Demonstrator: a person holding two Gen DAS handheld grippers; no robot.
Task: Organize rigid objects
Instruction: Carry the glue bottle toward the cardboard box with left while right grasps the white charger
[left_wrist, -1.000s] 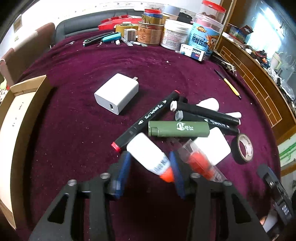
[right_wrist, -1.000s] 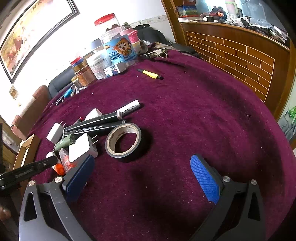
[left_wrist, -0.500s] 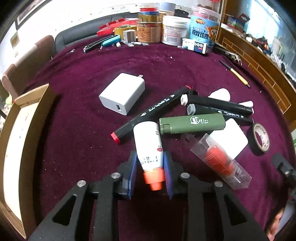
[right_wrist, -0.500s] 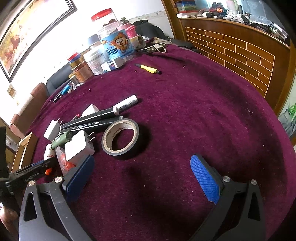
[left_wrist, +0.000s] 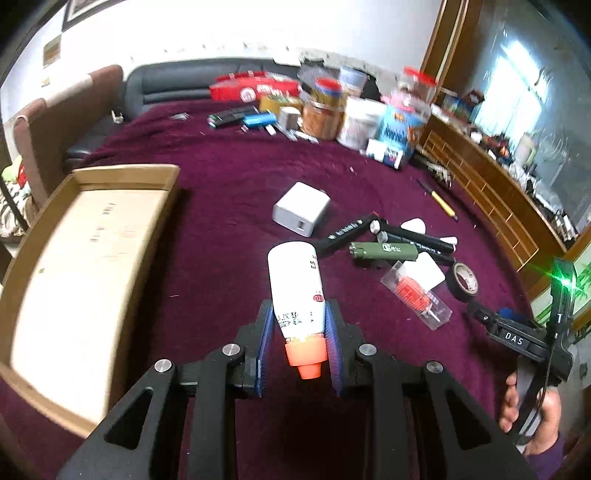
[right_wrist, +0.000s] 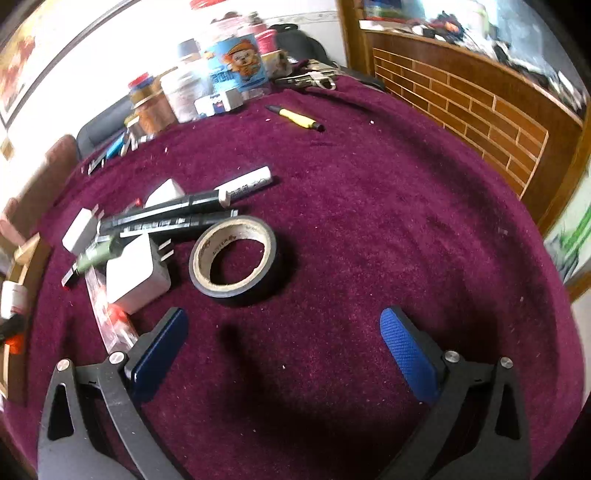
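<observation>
Item in hand: white plastic squeeze bottle with orange cap (left_wrist: 295, 291), clamped near its cap end between the pads of our left gripper (left_wrist: 298, 345), lifted clear of the maroon-clothed worktop (left_wrist: 229, 221). Destination, we judge: shallow cardboard tray (left_wrist: 147, 173) left of the bottle. We carry level, lower inside the rim, then release. Right gripper (right_wrist: 282, 345): wide, empty.

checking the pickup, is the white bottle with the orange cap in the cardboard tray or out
Out. The white bottle sits clamped in the left claw above the cloth, beside the cardboard tray.
</observation>
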